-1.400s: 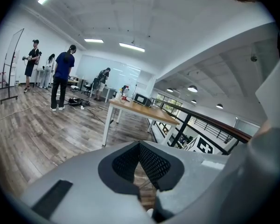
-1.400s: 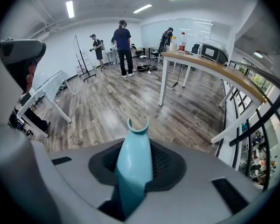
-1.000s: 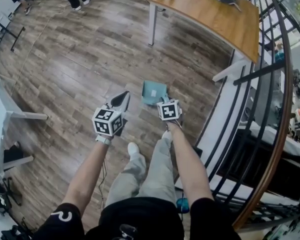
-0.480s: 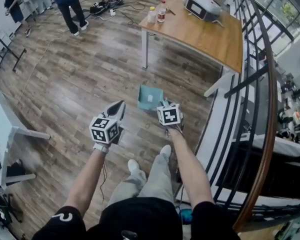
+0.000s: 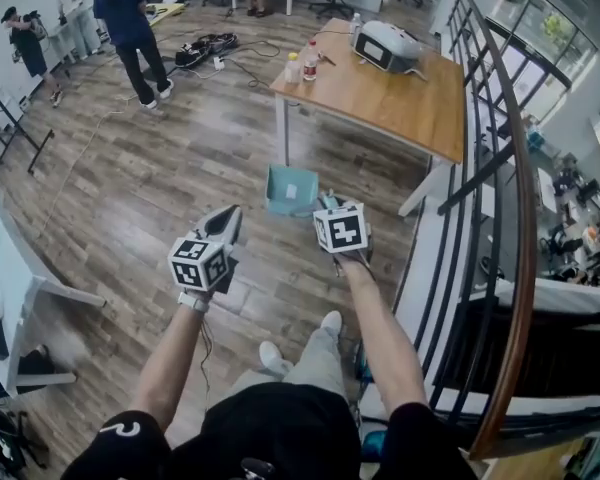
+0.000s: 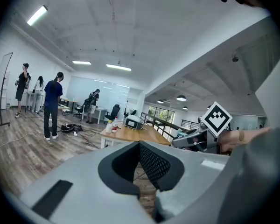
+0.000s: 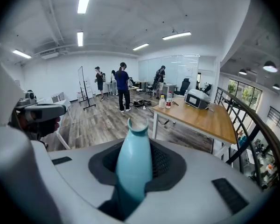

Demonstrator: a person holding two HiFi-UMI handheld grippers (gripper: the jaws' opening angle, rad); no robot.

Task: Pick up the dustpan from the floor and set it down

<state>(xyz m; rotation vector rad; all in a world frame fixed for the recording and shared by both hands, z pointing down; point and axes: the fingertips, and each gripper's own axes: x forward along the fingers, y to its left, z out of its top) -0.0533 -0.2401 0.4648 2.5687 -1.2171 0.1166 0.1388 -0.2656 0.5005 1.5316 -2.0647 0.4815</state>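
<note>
My right gripper [image 5: 327, 205] is shut on the handle of the teal dustpan [image 5: 290, 190] and holds it up off the wooden floor, pan end pointing away from me. In the right gripper view the teal handle [image 7: 133, 164] sticks up between the two jaws, which press on it. My left gripper [image 5: 230, 218] hangs beside it at about the same height, a little to the left. Its jaws meet at the tips [image 6: 139, 145] with nothing between them. Each gripper shows in the other's view: the right gripper [image 6: 196, 139] and the left gripper [image 7: 37, 112].
A wooden table [image 5: 380, 98] with bottles [image 5: 308, 60] and a grey appliance [image 5: 385, 46] stands ahead on the right. A dark railing [image 5: 520, 218] runs down the right side. A white table [image 5: 10, 258] is at the left. People [image 5: 130, 28] stand at the far back.
Both grippers have risen, and the dustpan has come up from the floor with the right one. The head view has tilted up, so more of the room shows.
</note>
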